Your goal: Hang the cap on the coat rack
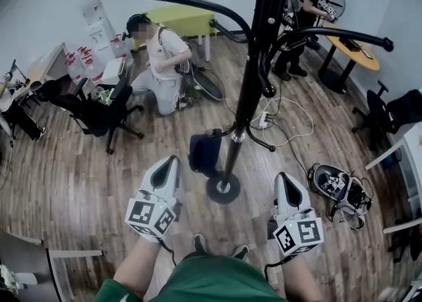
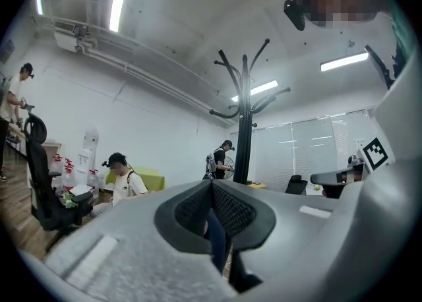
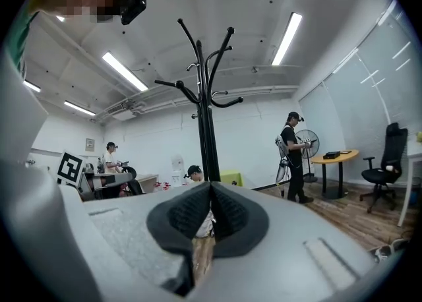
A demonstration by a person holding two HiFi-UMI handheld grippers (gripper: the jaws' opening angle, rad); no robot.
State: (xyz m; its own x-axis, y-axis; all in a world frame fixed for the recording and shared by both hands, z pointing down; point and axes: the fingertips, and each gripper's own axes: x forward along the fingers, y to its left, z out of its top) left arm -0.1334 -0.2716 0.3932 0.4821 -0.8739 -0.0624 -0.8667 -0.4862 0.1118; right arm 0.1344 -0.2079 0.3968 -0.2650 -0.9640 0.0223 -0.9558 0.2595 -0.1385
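Looking down past both tools, I judge the job undecided. The tall black metal coat rack [image 1: 247,90] shows bare upper hooks in both gripper views. The only candidate for the cap is a dark blue soft bundle [image 1: 203,152] low beside the pole, near a lower hook and the round base. Whether it hangs from that hook or rests on the wooden plank floor [image 1: 79,162] I cannot tell, nor can I be sure it is a cap at all. The left gripper [image 1: 173,161] points toward it with its fingers pressed together on nothing, apart from the bundle. The right gripper [image 1: 285,179] is likewise closed and empty, on the other side of the base. If the bundle is the cap and lies loose, both the picking up and the hanging are left to do. The rack's top is cut off in the head view, and a blue sliver seen through the gap beneath the left fingers is too narrow to identify.
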